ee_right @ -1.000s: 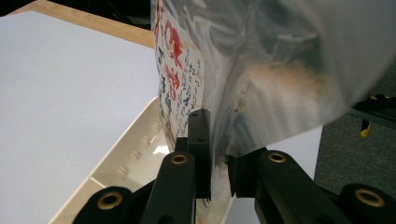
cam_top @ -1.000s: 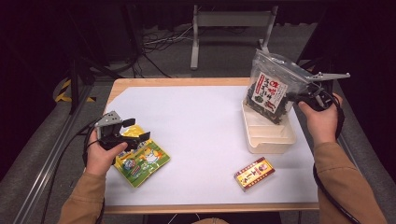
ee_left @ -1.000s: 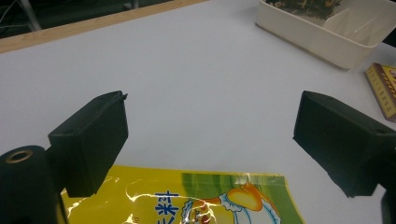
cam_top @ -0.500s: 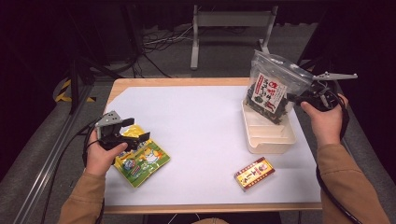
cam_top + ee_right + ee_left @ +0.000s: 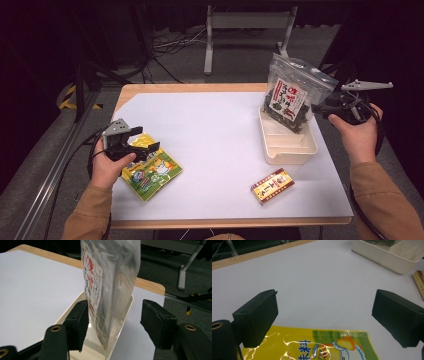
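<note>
Seaweed bag (image 5: 292, 97) upright at tray (image 5: 287, 150) far edge, unclamped.

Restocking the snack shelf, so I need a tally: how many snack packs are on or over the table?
3: a seaweed bag standing in the tray, a yellow pouch under the left gripper, a small box at the front.

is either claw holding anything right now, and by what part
Nothing is held. The right claw has just opened around the seaweed bag standing in the tray; the left claw is open above the yellow packet.

A white-topped wooden table (image 5: 210, 125) stands on grey floor (image 5: 45, 165) in dim surroundings.
</note>
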The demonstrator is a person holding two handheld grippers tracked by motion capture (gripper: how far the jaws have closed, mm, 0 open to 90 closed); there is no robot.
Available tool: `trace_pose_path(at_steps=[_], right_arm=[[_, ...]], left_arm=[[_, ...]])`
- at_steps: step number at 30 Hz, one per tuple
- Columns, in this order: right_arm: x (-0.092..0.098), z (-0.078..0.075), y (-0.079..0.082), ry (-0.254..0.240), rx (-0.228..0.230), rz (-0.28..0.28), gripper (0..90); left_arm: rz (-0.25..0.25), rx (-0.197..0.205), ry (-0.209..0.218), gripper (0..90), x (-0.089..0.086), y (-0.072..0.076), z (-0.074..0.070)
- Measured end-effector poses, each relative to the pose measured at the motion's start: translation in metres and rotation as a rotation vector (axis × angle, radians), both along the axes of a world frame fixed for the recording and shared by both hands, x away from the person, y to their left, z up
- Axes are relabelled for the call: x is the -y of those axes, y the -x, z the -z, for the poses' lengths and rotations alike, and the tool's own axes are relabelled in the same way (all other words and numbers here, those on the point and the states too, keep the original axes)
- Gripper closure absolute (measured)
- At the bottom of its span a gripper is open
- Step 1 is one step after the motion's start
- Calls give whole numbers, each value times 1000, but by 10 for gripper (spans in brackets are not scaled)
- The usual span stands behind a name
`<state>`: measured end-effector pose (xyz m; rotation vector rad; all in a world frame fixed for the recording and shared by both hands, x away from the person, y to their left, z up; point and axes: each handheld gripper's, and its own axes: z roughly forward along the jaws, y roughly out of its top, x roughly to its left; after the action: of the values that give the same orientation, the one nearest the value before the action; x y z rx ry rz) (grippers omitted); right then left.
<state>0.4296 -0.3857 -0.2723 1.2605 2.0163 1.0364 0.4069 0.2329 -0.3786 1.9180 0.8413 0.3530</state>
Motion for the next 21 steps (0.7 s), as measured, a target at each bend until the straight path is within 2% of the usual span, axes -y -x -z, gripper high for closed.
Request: trace_pose_path(at_steps=[11,15,21], right_arm=[[-2,-14,32,14,9,-48,385],[-6,-17,42,3,16,-83,385],[-14,-19,54,-19,13,-143,390]], left_arm=[[-30,-9,-36,79,-6,6,-10],[-38,-15,-68,79,-10,7,-12],[-51,-75,-122,114,-16,8,-13]])
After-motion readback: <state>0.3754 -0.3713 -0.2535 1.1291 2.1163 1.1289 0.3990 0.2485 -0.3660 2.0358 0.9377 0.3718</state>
